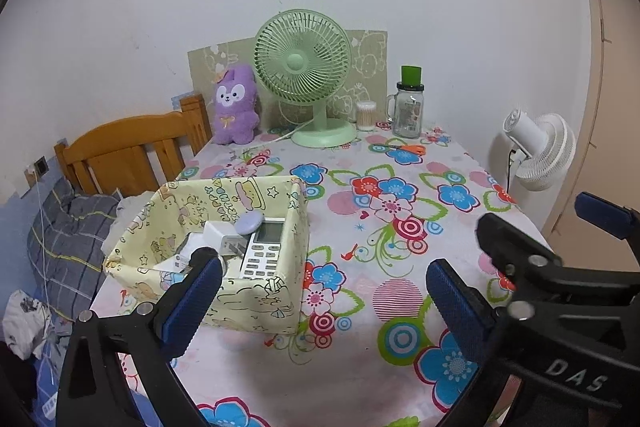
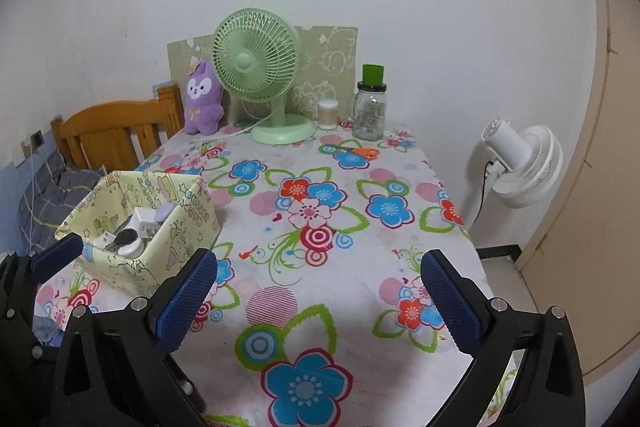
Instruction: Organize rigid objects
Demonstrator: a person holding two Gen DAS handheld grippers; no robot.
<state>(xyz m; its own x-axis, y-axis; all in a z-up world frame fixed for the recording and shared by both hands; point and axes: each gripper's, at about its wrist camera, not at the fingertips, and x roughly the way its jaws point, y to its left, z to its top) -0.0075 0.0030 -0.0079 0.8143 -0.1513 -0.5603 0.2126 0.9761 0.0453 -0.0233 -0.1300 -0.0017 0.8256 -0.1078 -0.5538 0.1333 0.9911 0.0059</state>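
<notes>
Hovering above the flowered tabletop (image 1: 360,367), the left claw (image 1: 324,303) stands wide with nothing between its blue pads, and the right claw (image 2: 320,303) is just as wide and just as empty. The yellow cartoon-print box (image 1: 256,299) sits at about ten o'clock from the left claw, its near corner just beside that claw's left pad. It already holds a white remote (image 1: 262,251), a lilac disc (image 1: 249,222) and some white pieces.

The one loose rigid thing that looks left to tidy is the orange-handled scissors (image 2: 354,151), lying flat near the tabletop's far edge, in front of the glass jar (image 2: 370,115). From the right claw they lie at roughly twelve o'clock, well apart. Their long axis runs nearly crosswise, handles to the right. The right hand looks the nearer one for that reach, though both are far off.
</notes>
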